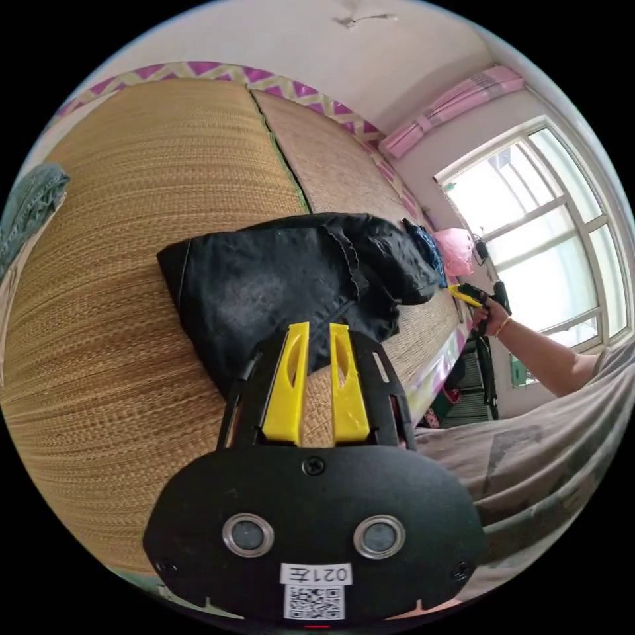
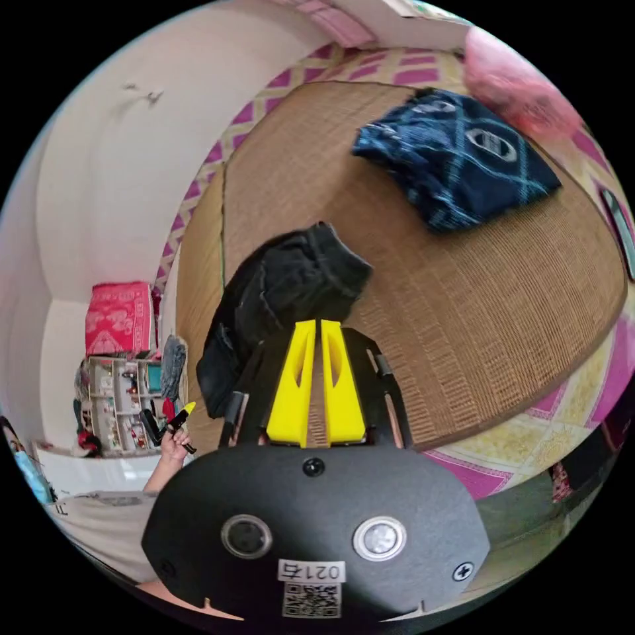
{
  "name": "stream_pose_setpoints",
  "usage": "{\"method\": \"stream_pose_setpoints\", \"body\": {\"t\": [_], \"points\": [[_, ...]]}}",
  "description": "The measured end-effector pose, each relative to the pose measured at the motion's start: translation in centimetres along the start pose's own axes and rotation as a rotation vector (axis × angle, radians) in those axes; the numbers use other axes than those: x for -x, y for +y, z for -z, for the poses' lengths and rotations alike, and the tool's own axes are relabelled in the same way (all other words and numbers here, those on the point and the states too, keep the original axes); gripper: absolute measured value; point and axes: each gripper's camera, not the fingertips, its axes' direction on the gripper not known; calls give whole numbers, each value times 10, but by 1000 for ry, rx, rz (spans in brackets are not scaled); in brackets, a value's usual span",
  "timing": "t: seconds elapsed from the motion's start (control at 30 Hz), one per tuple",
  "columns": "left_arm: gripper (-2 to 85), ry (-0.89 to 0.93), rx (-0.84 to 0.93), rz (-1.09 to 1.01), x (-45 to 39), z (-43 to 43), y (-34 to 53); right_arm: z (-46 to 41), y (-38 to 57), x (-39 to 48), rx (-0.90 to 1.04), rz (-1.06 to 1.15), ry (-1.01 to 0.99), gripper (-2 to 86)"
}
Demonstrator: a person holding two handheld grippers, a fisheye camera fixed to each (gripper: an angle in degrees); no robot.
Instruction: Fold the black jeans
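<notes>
Although both tools hang clear of the cloth: neither is gripping anything at this moment.

Black jeans: a rumpled black denim bundle (image 1: 291, 278) lies on the woven straw mat (image 1: 132, 218) that covers the bed, already gathered into a thick, uneven packet, not spread flat.

Left gripper: the black tool with two yellow plastic jaws (image 1: 317, 331) hovers just short of the near edge of the jeans; the jaws stand slightly parted with mat visible through the gap, nothing between them.

Right gripper: its yellow jaws (image 2: 316, 327) are almost together, a thin slit between them, empty; the jeans (image 2: 278, 297) sit just beyond the tips.

Other tool in sight: in the left gripper view the right gripper (image 1: 471, 296) is held in the person's hand off the far end of the bundle, apart from it.

Key relation: the bundle's long axis seems to run from one gripper toward the other, so each tool faces an end. The left looks nearer to the cloth.

Bystanders: a dark blue patterned garment (image 2: 456, 159) and a pink plastic bag (image 2: 516, 86) lie farther along the mat, well apart from the jeans.

Judgement: the fold looks largely done; the loose, puffed end may want tucking.
</notes>
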Motion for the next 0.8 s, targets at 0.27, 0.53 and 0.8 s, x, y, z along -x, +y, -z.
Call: {"method": "stream_pose_setpoints", "body": {"t": [0.27, 0.53, 0.8], "points": [[84, -154, 65, -155, -44, -49, -35, -22, -14, -26, 112, 60, -133, 58], [48, -198, 84, 16, -8, -74, -32, -70, 2, -79, -54, -331, -345, 91], [55, -209, 177, 4, -14, -77, -58, -69, -36, -57, -56, -251, -446, 27]]}}
